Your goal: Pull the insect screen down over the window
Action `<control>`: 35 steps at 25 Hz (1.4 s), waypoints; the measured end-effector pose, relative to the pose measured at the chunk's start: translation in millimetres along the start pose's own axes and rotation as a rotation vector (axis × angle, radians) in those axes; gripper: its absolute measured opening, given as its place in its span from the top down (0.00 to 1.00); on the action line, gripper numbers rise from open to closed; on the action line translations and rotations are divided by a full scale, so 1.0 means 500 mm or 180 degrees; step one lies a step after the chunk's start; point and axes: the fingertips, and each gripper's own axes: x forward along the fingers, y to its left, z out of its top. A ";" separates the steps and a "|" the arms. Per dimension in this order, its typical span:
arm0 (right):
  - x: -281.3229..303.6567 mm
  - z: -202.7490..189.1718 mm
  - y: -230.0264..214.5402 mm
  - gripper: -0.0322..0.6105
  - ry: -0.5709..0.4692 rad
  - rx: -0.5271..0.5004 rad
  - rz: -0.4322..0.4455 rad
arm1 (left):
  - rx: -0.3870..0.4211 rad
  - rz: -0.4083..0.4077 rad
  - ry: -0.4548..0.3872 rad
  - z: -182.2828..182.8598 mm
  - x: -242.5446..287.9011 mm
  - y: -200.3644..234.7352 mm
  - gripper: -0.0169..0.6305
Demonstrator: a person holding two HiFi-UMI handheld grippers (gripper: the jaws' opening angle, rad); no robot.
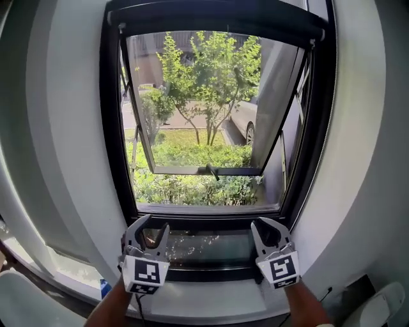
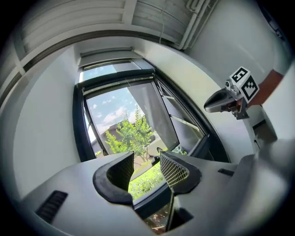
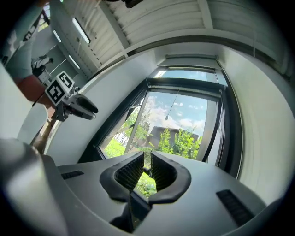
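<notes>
Dark window frame (image 1: 112, 128) in white wall (image 1: 64, 128); below it, above white sill (image 1: 211, 301), my left gripper (image 1: 156, 222) jaws apart; my right gripper (image 1: 268, 222) jaws barely parted; both empty.

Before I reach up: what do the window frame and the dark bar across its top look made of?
Window frame: black, matt, slim straight profiles, probably coated metal, possibly plastic. Dark bar: same black with a faint sheen along its edge, metal or plastic; can't tell which.
</notes>
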 end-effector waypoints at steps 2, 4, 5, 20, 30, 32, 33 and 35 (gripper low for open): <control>0.042 0.049 -0.071 0.90 -0.0173 -0.0285 -0.0019 | -0.0030 -0.0036 -0.0072 0.068 0.046 0.038 0.69; 0.078 0.104 -0.145 0.88 -0.0336 -0.0504 -0.0051 | -0.0033 -0.0056 -0.0137 0.140 0.090 0.072 0.64; 0.094 0.130 -0.181 0.87 -0.0388 -0.0583 -0.0077 | 0.0051 -0.0034 -0.0175 0.176 0.110 0.089 0.63; 0.297 0.454 -0.595 0.67 -0.0498 -0.2039 -0.0599 | 0.1567 0.0897 -0.0130 0.538 0.333 0.416 0.50; 0.374 0.582 -0.763 0.57 -0.0069 -0.2388 -0.0894 | 0.2033 0.1168 -0.0044 0.713 0.372 0.538 0.43; 0.396 0.573 -0.786 0.55 0.0236 -0.2636 -0.0982 | 0.2100 0.1187 0.0017 0.713 0.383 0.547 0.43; 0.405 0.571 -0.793 0.55 0.0354 -0.2742 -0.1005 | 0.2138 0.1200 0.0054 0.712 0.389 0.553 0.43; 0.423 0.567 -0.801 0.55 0.0525 -0.2888 -0.0996 | 0.2200 0.1230 0.0130 0.712 0.402 0.567 0.42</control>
